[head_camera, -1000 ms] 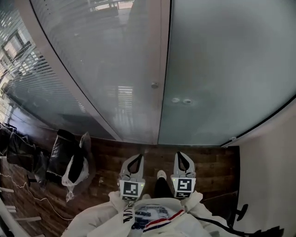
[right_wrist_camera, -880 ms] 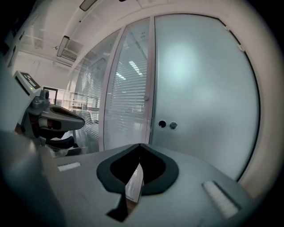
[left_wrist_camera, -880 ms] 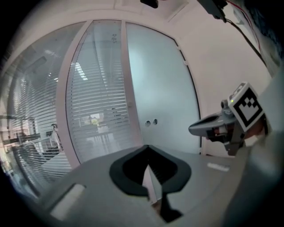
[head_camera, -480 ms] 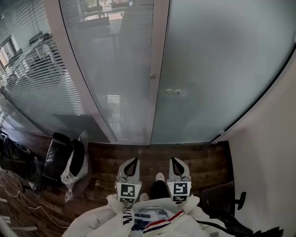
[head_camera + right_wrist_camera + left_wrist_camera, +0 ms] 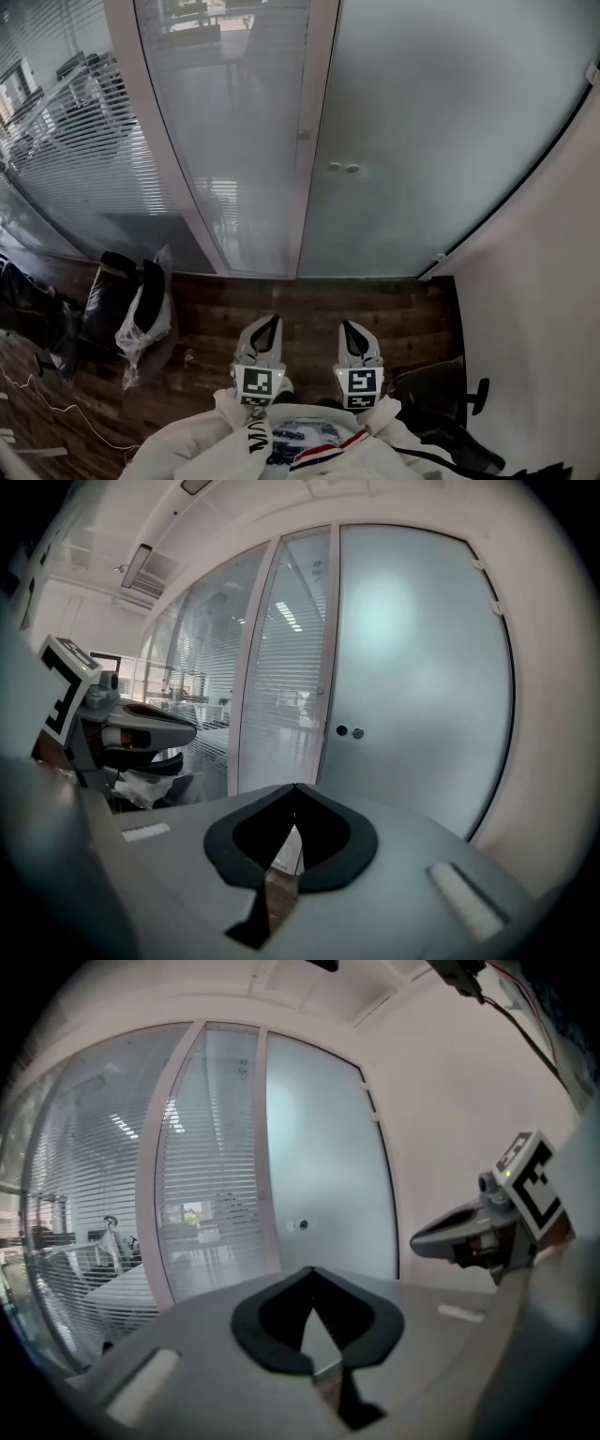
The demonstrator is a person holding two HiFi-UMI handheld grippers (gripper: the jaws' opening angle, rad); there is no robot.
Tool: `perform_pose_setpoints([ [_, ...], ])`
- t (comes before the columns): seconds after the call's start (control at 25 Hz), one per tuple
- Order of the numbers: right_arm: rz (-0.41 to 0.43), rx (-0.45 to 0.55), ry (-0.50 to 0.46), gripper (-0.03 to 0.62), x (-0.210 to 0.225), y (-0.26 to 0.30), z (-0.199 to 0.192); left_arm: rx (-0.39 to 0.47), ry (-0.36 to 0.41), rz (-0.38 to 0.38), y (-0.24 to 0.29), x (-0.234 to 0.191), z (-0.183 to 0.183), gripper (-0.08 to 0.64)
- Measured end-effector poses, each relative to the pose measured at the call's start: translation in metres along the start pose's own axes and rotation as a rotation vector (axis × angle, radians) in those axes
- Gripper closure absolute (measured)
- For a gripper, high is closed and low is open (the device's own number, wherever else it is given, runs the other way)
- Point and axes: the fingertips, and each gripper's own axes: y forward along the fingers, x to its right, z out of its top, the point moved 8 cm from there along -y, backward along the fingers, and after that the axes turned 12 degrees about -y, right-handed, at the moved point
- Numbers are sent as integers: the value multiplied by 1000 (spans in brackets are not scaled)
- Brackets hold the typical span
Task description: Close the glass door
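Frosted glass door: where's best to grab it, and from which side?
Likely the two round fittings near the left edge of the glass door, approached straight from the front: the pane is otherwise smooth and flat. Whether they protrude enough to pinch is unclear.

The head view looks forward and steeply down from the person's head. The wood floor [image 5: 309, 300], the left gripper [image 5: 270, 321] and the right gripper [image 5: 347, 324] sit close at 6 o'clock. The frosted glass door [image 5: 422, 122] fills 12 to 2 o'clock, farther off.

The left gripper view rides on its gripper and faces the door almost level (the gripper's own grey body fills the lower half). The right gripper shows at 3 o'clock.

The right gripper view is set the same way, with the left gripper at 9 o'clock.

All three views share the door, its two round fittings [image 5: 342, 169] and the blind-lined glass panel [image 5: 234, 122] just beside it.
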Motion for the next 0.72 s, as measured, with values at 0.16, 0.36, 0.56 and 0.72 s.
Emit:
perform_pose_setpoints([
  [0.16,11,-13,24,584,4,-24,-14,-17,45,-16,-14,27,-4,557],
  [0.36,49,-2,49,585,11,-71,-30,-16,80,-31,-40,78,-7,557],
  [0.56,132,36,126,586,18,-130,-56,-46,82,-37,-75,135,-22,557],
  [0.72,124,94,138,586,20,-179,-68,-35,87,-43,-103,178,-30,557],
])
